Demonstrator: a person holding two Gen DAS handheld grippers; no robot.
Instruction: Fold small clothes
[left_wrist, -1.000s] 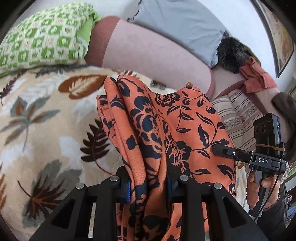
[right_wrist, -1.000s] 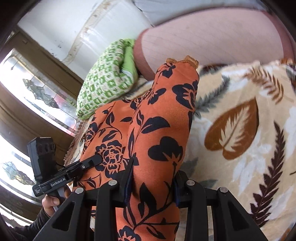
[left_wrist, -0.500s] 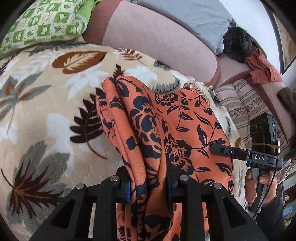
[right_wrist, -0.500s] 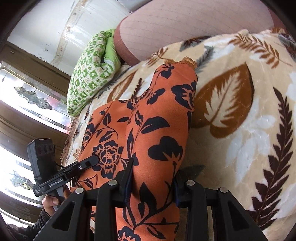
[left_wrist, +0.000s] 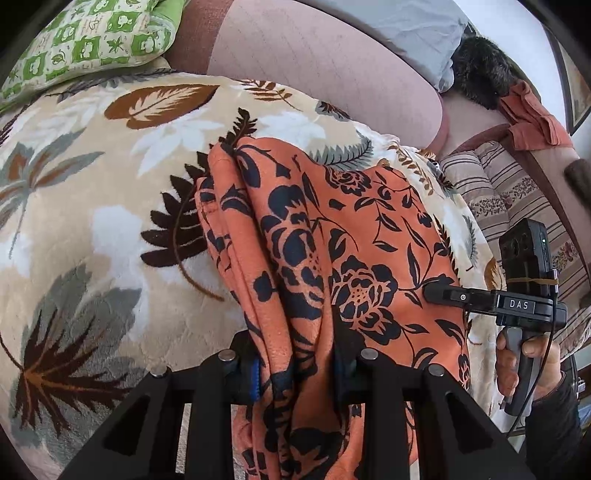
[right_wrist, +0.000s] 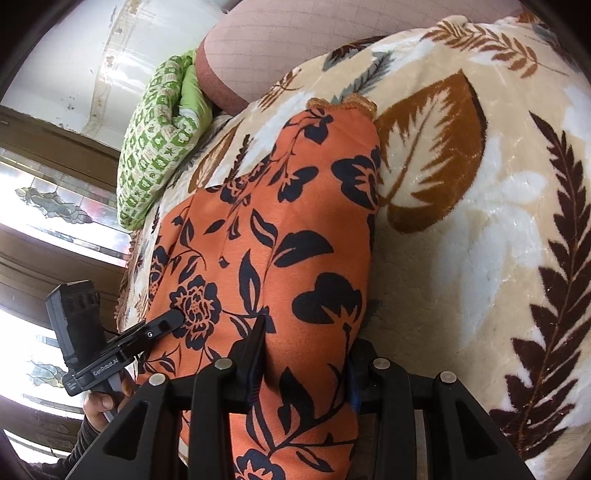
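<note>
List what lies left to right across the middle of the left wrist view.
Leaf-print blanket → orange floral garment → striped cushion → right hand-held gripper body with the hand on its handle.

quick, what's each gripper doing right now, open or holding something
Left gripper: shut on the orange floral garment.
Right gripper: jaws have just been opening, garment between them, pads look clear of it.

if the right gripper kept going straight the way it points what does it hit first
Most likely the orange floral garment already lying between its fingers, then the leaf-print blanket underneath; depth past the cloth is hard to judge.
</note>
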